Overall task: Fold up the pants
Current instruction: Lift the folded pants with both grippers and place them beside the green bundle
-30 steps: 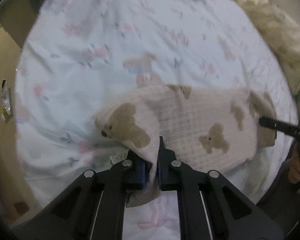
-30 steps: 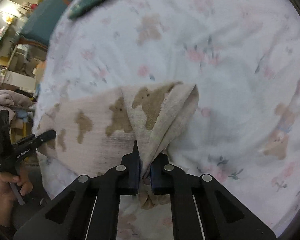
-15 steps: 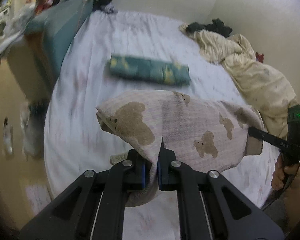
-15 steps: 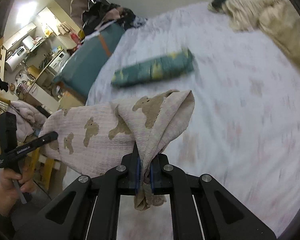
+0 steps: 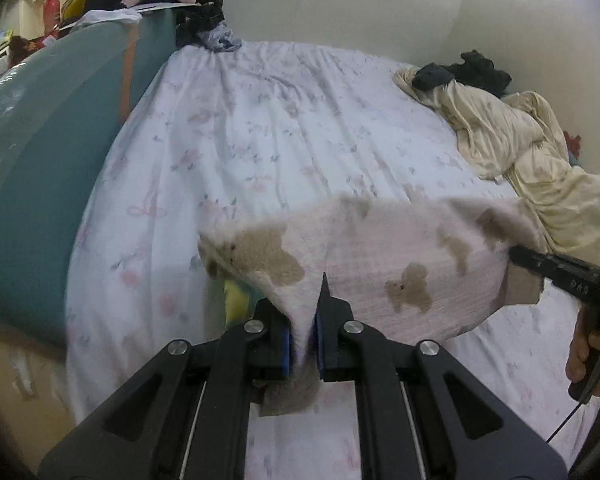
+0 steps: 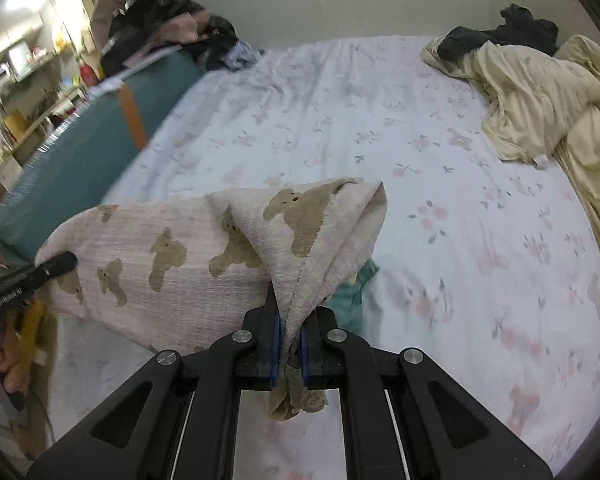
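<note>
The pants (image 5: 380, 248) are pale pink with brown bear prints, folded into a short band and held in the air above the bed. My left gripper (image 5: 302, 332) is shut on one end, the cloth bunched between its pads. My right gripper (image 6: 288, 336) is shut on the other end (image 6: 320, 232), with a tuft hanging below its jaws. Each view shows the other gripper pinching the far end: the right gripper (image 5: 518, 254) and the left gripper (image 6: 64, 262). The pants (image 6: 172, 256) hang level between them.
The bed has a white floral sheet (image 5: 280, 140). A folded teal and yellow garment (image 5: 236, 300) lies under the pants, its teal edge (image 6: 354, 296) peeking out. A cream blanket (image 5: 520, 140) with dark clothes is piled at the right. A teal cushioned side (image 5: 40, 160) borders the left.
Both grippers lifted the pants off the sheet and carried them across the bed over the folded teal garment. The views tilted up, so the wall and bed head show.
</note>
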